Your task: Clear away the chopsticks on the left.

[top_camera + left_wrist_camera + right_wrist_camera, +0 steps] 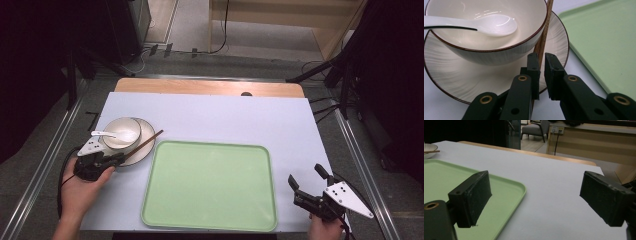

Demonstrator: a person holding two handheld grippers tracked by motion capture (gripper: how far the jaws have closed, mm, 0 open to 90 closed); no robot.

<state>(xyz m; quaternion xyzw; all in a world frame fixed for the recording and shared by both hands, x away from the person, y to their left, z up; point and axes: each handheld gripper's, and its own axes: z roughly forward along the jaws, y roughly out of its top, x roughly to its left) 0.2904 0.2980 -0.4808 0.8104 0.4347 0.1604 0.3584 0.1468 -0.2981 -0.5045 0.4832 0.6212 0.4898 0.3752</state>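
A white bowl point(125, 131) point(499, 53) stands on a ribbed white plate point(146, 146) point(461, 77) at the table's left, and a white spoon point(107, 134) point(496, 25) lies in the bowl. Brown chopsticks point(147, 142) point(547, 22) lean on the plate beside the bowl. My left gripper point(120, 159) point(542, 60) sits at the plate's near edge. Its jaws are almost together around the chopsticks' near end. My right gripper point(305, 175) point(535, 182) hovers open at the table's front right, with nothing between its jaws.
A large light green tray point(210, 144) point(604, 37) point(509, 186) lies bare in the middle of the white table top point(225, 110), just right of the plate. Cables and dark stands lie on the floor beyond the table's far edge.
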